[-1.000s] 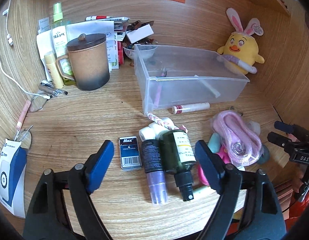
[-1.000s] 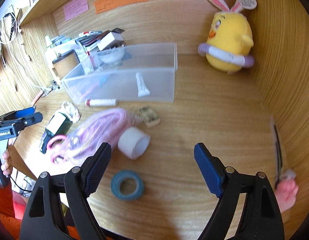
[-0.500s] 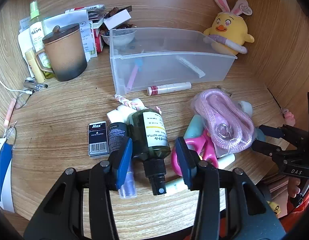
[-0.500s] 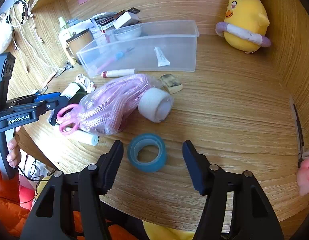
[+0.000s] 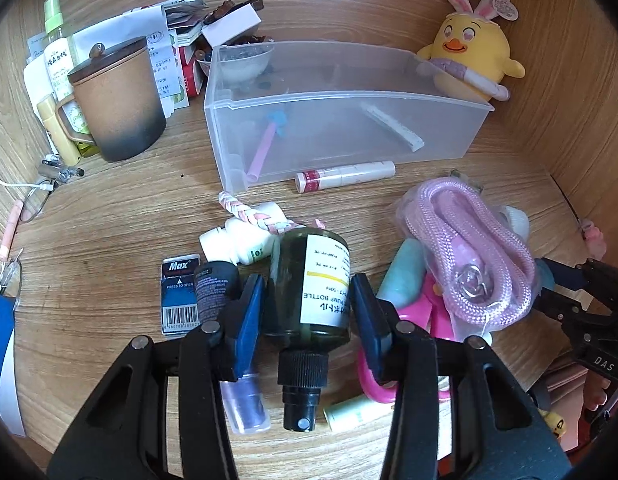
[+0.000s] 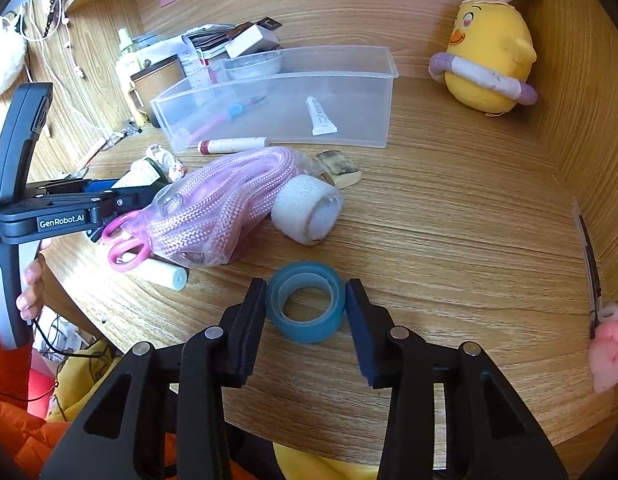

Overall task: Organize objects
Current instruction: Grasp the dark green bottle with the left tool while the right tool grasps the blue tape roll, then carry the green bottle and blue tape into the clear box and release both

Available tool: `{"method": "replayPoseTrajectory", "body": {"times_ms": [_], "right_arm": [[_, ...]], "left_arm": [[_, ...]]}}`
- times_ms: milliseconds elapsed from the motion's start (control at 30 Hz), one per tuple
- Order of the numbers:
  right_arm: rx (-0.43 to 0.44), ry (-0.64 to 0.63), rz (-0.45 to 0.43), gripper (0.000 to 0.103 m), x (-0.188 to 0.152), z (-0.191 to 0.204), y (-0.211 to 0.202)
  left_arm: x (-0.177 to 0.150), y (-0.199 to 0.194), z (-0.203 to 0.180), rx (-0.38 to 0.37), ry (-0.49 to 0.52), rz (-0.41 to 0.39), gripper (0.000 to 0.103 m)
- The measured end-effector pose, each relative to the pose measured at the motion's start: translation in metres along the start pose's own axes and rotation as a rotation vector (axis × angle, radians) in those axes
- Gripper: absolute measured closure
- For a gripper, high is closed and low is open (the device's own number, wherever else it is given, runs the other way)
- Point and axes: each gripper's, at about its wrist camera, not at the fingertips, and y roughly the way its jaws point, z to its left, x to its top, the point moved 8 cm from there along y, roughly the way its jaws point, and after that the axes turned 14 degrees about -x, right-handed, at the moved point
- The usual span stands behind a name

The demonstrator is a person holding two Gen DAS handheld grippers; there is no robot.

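Note:
A dark green pump bottle (image 5: pixel 309 292) lies on the wooden desk, nozzle toward me. My left gripper (image 5: pixel 307 320) is shut on its body, both blue pads against its sides. A blue tape roll (image 6: pixel 307 300) lies flat near the desk's front edge. My right gripper (image 6: pixel 305 320) is shut on it, a pad touching each side. A clear plastic bin (image 5: pixel 337 120) stands behind, also in the right wrist view (image 6: pixel 277 108), holding a pink pen and a white tube.
A bagged pink rope (image 5: pixel 465 240), pink scissors (image 6: pixel 125 240), a white gauze roll (image 6: pixel 309 208), a lip balm tube (image 5: pixel 345 176), a purple-capped tube (image 5: pixel 245 400), a Max staple box (image 5: pixel 179 292), a brown mug (image 5: pixel 117 100) and a yellow plush chick (image 5: pixel 469 56) crowd the desk.
Both grippers moved forward and closed: the left onto the green bottle, the right onto the blue tape roll. One second ago both were wide open and further back.

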Motion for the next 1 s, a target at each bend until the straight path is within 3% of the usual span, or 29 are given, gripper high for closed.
{"method": "replayPoseTrajectory", "body": {"times_ms": [433, 1000], "right_arm": [[-0.054, 0.042, -0.072, 0.066, 0.032, -0.025, -0.011], [0.013, 0.089, -0.2, 0.066, 0.119, -0.017, -0.015]], "left_arm": [[0.031, -0.031, -0.004, -0.034, 0.013, -0.12, 0.062], [0.101, -0.076, 0.009, -0.013, 0.028, -0.308, 0.062]]}}
